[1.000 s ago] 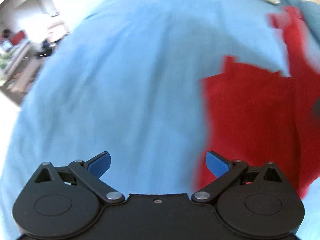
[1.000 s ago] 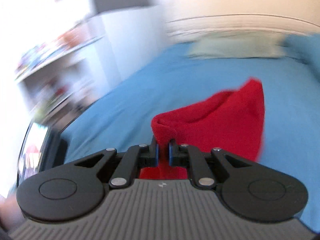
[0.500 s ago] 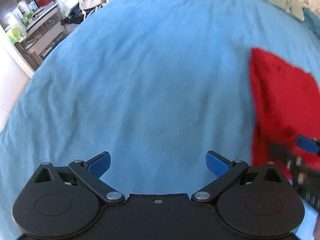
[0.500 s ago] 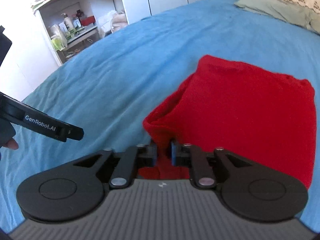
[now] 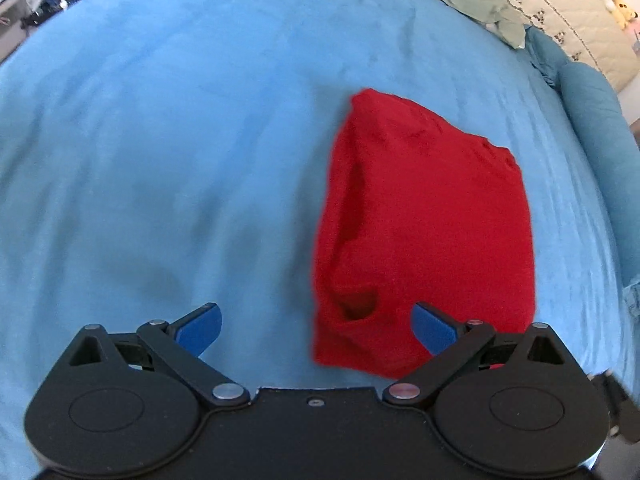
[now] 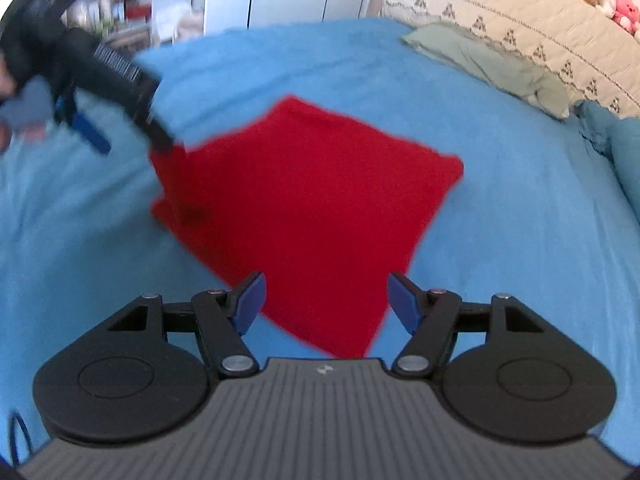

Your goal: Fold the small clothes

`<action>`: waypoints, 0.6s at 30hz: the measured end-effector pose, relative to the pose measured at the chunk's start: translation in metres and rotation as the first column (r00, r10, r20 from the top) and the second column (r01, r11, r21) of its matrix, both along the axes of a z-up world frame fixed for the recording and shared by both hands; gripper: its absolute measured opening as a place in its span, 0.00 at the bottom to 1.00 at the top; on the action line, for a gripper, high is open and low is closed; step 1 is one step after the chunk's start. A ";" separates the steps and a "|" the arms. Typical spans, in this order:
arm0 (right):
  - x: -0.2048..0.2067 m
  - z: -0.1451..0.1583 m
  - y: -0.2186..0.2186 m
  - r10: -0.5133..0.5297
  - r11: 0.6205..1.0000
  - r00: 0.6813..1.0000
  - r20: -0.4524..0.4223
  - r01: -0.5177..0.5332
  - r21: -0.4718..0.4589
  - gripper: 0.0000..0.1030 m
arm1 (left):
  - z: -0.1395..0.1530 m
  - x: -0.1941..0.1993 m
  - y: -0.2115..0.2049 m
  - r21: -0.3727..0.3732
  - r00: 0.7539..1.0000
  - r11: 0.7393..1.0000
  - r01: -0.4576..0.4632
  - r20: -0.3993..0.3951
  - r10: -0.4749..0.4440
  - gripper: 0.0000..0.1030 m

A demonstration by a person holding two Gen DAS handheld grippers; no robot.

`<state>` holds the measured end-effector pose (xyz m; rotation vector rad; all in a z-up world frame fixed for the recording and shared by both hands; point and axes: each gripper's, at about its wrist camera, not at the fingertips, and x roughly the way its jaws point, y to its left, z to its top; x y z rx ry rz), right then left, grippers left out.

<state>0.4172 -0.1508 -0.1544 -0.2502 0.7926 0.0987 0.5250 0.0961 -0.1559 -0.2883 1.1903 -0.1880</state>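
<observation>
While both sets of fingers stand spread apart with nothing between them, the folded red knit garment (image 5: 428, 224) lies flat on the bed covered in a light blue sheet (image 5: 180, 128). From the left wrist view the left gripper (image 5: 316, 326) hangs over the garment's near left corner; its right blue finger (image 5: 434, 326) overlaps the red cloth's near edge at 5 o'clock, its left blue finger (image 5: 200, 326) is over bare sheet at 7 o'clock. A dark pocket-like fold opening shows near that corner. From the right wrist view the garment (image 6: 312, 216) looks like a rough square turned on its corner, near tip pointing to 6 o'clock between the spread fingers of the right gripper (image 6: 326, 300). The left gripper (image 6: 100, 80) appears there at 10 o'clock, blurred, its tip just at the garment's left corner; contact cannot be told. A pale green pillow (image 6: 492, 64) lies at 1 o'clock, a teal bolster (image 5: 592, 120) at 2 o'clock, beside a cream quilted headboard (image 6: 520, 20) with plush toys (image 6: 612, 0) on top.
</observation>
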 end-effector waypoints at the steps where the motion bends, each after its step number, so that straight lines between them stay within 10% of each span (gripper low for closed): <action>1: -0.002 -0.005 -0.003 0.000 1.000 1.000 -0.010 0.000 -0.006 0.78 | -0.002 0.000 -0.004 -0.012 1.000 1.000 -0.002 -0.004 0.002 0.98; 6: 0.000 -0.028 -0.005 -0.011 0.999 1.000 -0.026 0.009 -0.049 0.71 | -0.008 0.009 -0.014 -0.028 1.000 1.000 -0.006 -0.031 0.005 0.80; 11: 0.009 -0.037 -0.012 -0.004 0.998 0.999 -0.041 0.002 -0.063 0.43 | -0.013 0.008 -0.022 -0.050 0.998 0.999 -0.016 -0.062 0.013 0.22; 18: 0.002 -0.012 -0.030 -0.006 1.000 1.000 0.009 0.006 0.023 0.22 | 0.001 0.000 -0.021 -0.099 1.000 0.995 0.003 -0.007 -0.004 0.14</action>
